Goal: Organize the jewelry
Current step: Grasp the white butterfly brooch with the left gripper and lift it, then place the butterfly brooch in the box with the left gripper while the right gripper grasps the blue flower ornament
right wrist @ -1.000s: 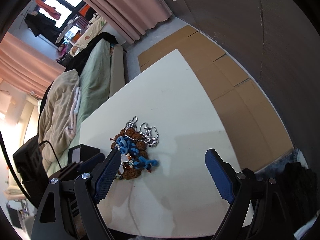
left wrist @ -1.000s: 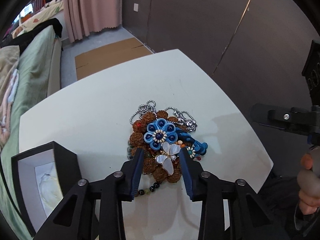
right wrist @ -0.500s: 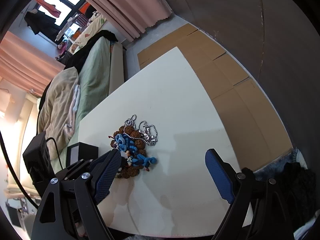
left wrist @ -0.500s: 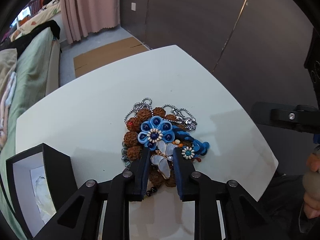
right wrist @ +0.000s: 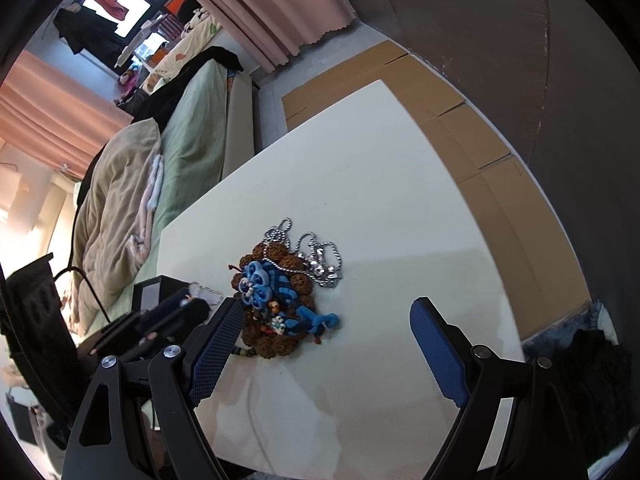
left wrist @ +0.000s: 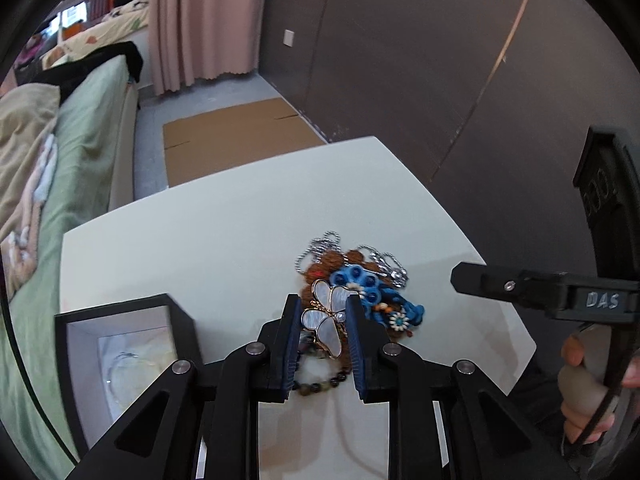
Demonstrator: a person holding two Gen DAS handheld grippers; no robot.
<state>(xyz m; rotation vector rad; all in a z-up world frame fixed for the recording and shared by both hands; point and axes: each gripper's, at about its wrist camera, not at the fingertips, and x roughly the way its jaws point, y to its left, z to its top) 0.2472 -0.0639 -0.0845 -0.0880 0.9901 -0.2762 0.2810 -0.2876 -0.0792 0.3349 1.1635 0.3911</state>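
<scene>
Pinching a pearly butterfly brooch between its blue pads, the left gripper holds it lifted just above the jewelry pile on the white table. An open black box with a pale lining sits near left. The right gripper, jaws just narrowed slightly but spread wide on nothing, hangs near the pile's right side.

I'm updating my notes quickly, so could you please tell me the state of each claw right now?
Left claw: shut on the butterfly brooch.
Right claw: open, holding nothing, its jaws just closing slightly.
</scene>
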